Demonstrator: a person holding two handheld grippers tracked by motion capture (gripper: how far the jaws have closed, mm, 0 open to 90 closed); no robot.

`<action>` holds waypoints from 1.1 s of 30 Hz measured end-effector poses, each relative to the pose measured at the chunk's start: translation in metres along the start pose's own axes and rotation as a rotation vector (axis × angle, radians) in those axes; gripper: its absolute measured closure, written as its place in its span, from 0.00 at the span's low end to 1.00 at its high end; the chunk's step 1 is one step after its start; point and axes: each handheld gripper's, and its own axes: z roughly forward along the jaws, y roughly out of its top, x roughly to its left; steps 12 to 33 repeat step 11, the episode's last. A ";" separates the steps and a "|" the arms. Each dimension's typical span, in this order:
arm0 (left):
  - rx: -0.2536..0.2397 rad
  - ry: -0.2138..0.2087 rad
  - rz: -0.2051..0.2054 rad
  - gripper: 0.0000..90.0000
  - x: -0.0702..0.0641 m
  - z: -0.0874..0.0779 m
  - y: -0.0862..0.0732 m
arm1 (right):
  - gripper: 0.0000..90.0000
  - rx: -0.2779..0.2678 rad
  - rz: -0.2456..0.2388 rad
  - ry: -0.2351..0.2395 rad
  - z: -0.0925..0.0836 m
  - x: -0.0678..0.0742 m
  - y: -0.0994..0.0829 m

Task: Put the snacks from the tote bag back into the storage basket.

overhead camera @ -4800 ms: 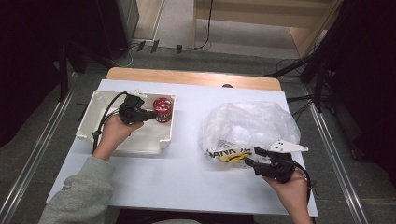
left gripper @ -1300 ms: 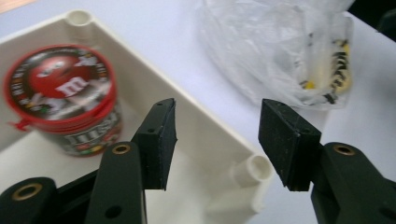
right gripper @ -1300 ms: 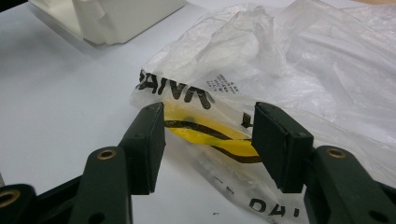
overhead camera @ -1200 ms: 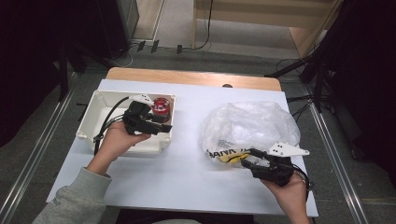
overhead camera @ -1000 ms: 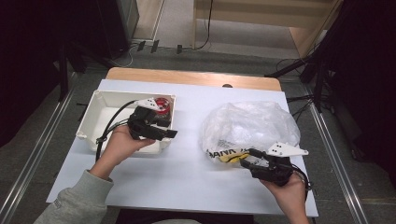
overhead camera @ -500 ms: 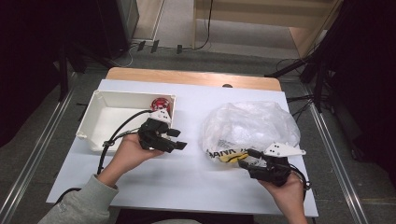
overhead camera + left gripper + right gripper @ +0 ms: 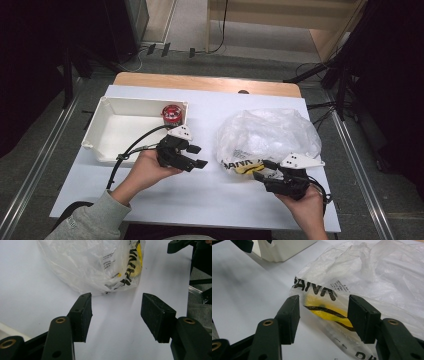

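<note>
A crumpled clear plastic bag [image 7: 270, 131] with black lettering and a yellow patch lies on the right half of the white table. My right gripper [image 7: 263, 170] sits at its near edge. In the right gripper view the jaws stand open with the bag's yellow-printed corner [image 7: 325, 310] between them, and the pads do not visibly squeeze it. My left gripper [image 7: 199, 156] hovers left of the bag, open and empty. In the left gripper view the bag [image 7: 100, 265] lies just ahead of the gripper [image 7: 116, 312]. A red can [image 7: 172, 114] stands in the white tray [image 7: 100, 131].
The tray occupies the table's back left, and its corner [image 7: 284, 250] appears in the right gripper view. The right gripper's jaw tip [image 7: 178, 245] shows at the top right of the left gripper view. Bare tabletop [image 7: 200, 195] lies between the two hands. Dark stands flank the table.
My left gripper has left the tray and travelled right and toward the near side, ending beside the bag with empty jaws. The red can stays in the tray. The right gripper has not moved.
</note>
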 end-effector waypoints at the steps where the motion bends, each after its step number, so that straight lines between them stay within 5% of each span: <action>1: 0.003 0.000 0.003 0.48 -0.001 0.000 0.000 | 0.50 0.001 -0.002 0.000 0.000 0.000 0.000; 33: 0.011 -0.016 0.015 0.45 -0.005 0.006 0.000 | 0.50 0.003 -0.003 0.000 0.000 0.000 0.000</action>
